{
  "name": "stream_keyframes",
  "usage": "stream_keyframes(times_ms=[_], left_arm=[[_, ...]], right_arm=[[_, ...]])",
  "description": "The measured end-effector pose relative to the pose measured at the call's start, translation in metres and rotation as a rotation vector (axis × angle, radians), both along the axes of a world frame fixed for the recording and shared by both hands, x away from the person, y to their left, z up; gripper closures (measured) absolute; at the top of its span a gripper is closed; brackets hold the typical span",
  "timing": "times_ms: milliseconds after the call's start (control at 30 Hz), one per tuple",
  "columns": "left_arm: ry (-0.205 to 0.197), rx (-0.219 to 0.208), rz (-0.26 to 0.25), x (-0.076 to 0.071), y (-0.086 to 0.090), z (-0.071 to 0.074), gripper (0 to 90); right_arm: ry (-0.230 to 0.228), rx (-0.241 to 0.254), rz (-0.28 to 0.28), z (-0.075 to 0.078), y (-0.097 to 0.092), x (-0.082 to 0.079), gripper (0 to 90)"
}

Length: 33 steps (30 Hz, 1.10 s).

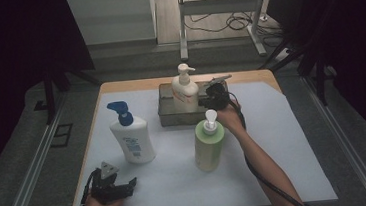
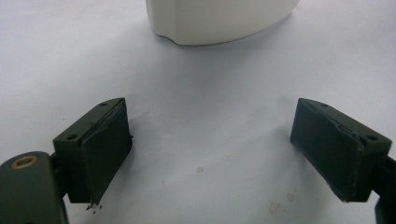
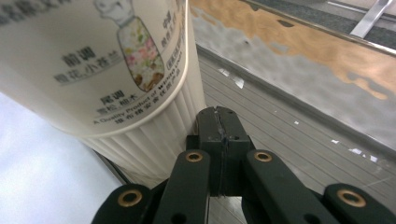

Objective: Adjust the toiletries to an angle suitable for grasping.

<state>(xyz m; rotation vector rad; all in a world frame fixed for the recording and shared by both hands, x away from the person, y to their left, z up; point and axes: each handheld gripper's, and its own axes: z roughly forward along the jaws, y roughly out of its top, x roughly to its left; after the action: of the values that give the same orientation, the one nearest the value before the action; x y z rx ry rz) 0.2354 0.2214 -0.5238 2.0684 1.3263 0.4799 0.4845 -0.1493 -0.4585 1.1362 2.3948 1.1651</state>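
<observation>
A cream pump bottle (image 1: 185, 94) with a flowered label (image 3: 107, 70) stands in a shallow metal tray (image 1: 168, 115) at the back of the table. My right gripper (image 1: 210, 96) sits low beside the bottle's ribbed base, on its right in the high view. Its jaws (image 3: 219, 126) are pressed together with nothing between them, over the tray's floor (image 3: 289, 121). My left gripper (image 1: 128, 185) rests near the front left corner, open and empty (image 2: 210, 140). Its jaws point at the base of a white bottle with a blue pump (image 1: 133, 140) (image 2: 219, 21).
A green pump bottle (image 1: 208, 146) stands mid-table, just in front of my right hand. A white sheet (image 1: 274, 140) covers the wooden table (image 1: 134, 85). Metal rails run along both sides, and a frame with cables stands beyond the far edge.
</observation>
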Motion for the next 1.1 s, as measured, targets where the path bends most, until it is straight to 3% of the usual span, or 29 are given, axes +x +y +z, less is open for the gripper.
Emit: stream_keyframes(times_ms=[1100], left_arm=[[0.001, -0.002, 0.0, 0.0, 0.0, 0.0, 11.7]], right_arm=[[0.012, -0.001, 0.075, -0.001, 0.037, 0.004, 89.7]])
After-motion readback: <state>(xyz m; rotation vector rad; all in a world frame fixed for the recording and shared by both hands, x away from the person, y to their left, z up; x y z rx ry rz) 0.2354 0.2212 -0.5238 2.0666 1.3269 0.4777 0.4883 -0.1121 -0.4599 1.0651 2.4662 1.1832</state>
